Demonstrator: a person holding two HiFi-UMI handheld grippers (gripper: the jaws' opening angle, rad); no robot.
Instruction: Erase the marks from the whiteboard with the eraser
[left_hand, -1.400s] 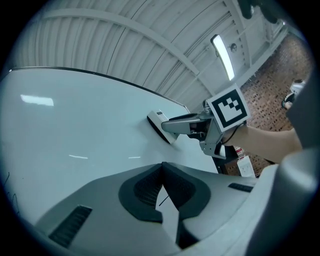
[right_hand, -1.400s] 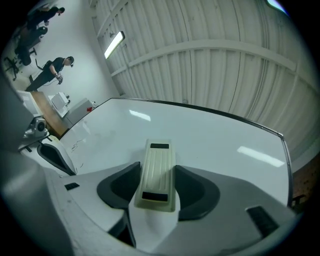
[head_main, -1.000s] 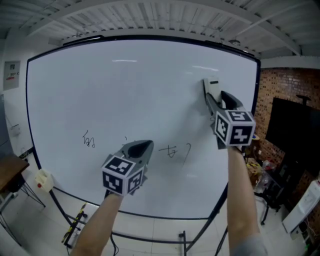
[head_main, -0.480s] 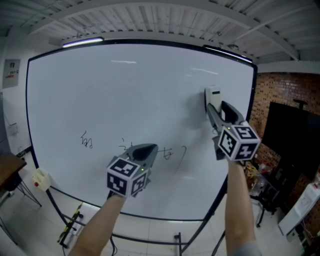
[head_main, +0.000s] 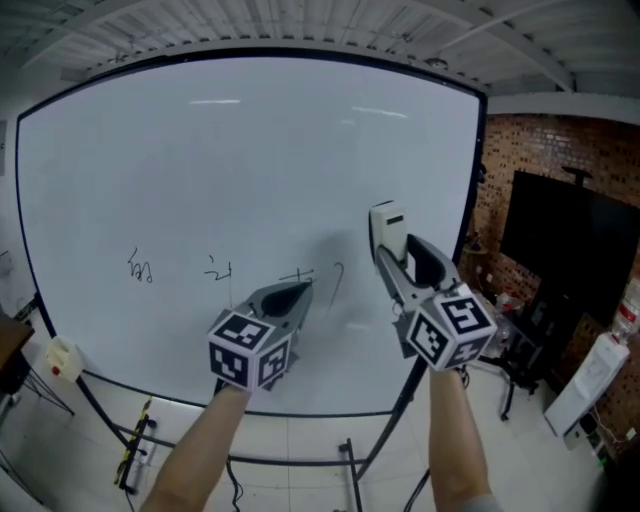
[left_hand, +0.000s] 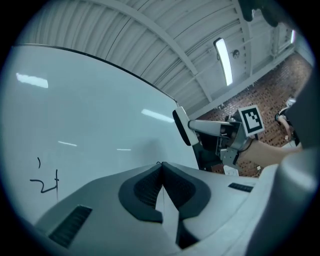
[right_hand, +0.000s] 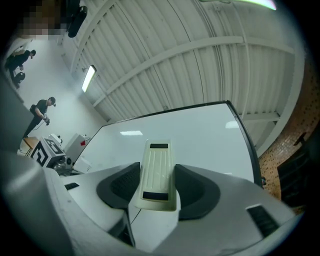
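My right gripper (right_hand: 158, 176) has its jaws clamped on the cream eraser (right_hand: 157, 159), which sits against the whiteboard (head_main: 200, 160) just right of a curved stroke (head_main: 337, 276). My left gripper (left_hand: 161, 169) has its jaws pressed together on nothing, low on the board. More marks (head_main: 218, 268) trail leftward, with wide blank board above. Past the board's right edge stand a brick wall (head_main: 540, 150) and a dark screen (head_main: 560, 245).

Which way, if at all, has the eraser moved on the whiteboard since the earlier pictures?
Yes. The eraser, held in the right gripper, has come down the whiteboard, closer to the written marks.
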